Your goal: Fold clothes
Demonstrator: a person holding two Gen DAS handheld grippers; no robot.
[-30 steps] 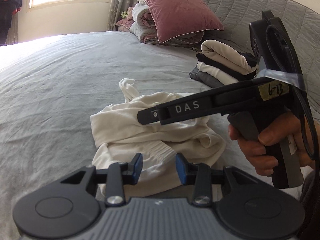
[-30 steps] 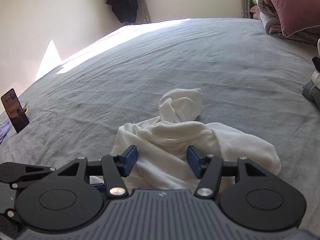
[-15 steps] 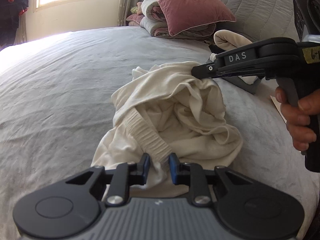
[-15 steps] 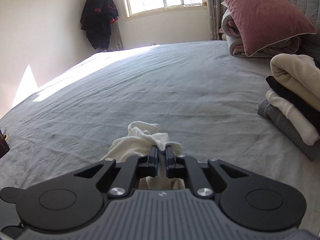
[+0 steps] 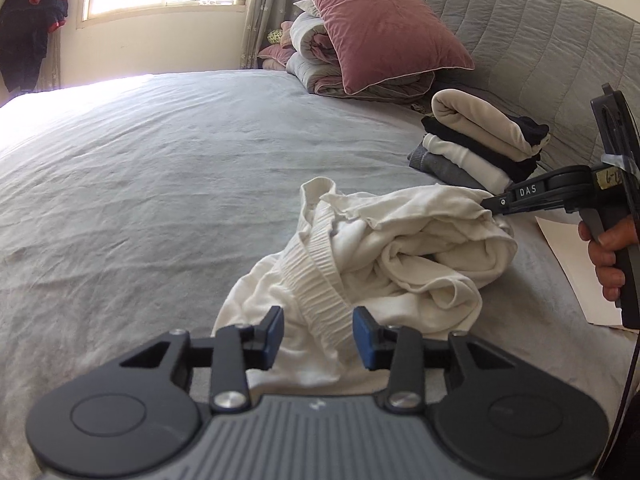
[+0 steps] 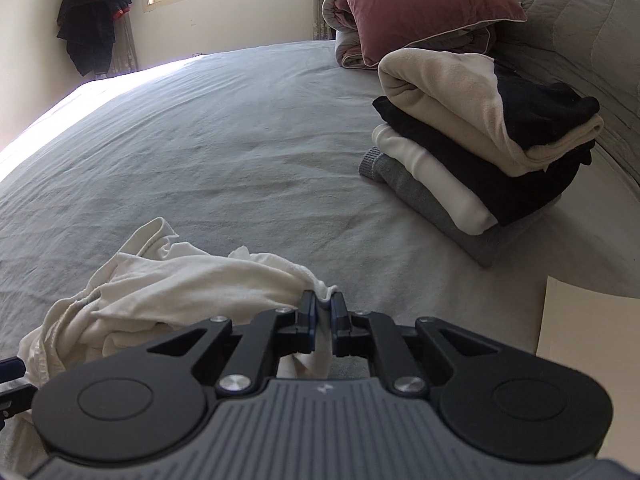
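White garment (image 5: 400, 256) crumpled on grey bed (image 5: 160, 168), not yet spread; no fold made. Folded stack (image 6: 480, 144) at 2 o'clock, apparently finished. Right gripper (image 6: 324, 312) pinching garment edge, fabric pulled taut. Left gripper (image 5: 318, 336) spread wide, straddling ribbed hem (image 5: 316, 276), holding nothing. Flattening and folding remain.

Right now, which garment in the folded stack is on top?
The cream fleece one tops the folded stack, with a black garment directly beneath it, then a white one, and a grey one at the bottom.
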